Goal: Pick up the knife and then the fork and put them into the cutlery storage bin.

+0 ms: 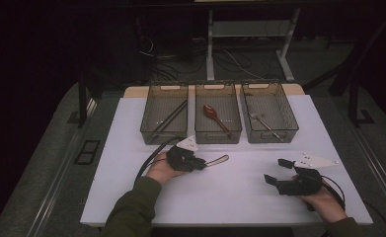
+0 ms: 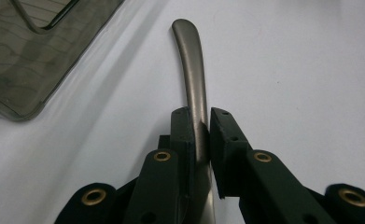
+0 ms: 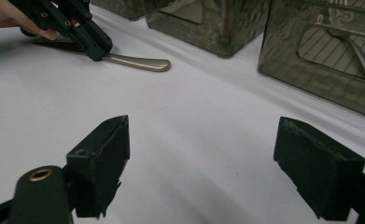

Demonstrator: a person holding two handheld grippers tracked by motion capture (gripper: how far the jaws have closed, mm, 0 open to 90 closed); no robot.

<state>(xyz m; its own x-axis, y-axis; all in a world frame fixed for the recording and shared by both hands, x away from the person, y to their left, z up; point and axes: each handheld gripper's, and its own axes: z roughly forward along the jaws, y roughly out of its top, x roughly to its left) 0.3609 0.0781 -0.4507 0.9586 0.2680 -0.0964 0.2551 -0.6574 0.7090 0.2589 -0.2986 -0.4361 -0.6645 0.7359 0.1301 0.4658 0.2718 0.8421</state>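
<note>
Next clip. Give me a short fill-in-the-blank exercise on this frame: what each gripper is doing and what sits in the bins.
1. The left gripper is shut on a metal ____ handle.
2. The right gripper rests on the white table with its jaws ____.
3. Behind the grippers stand ____ clear bins in a row.
4. The middle bin holds a ____ spoon.

Missing words: utensil; open; three; red
</note>
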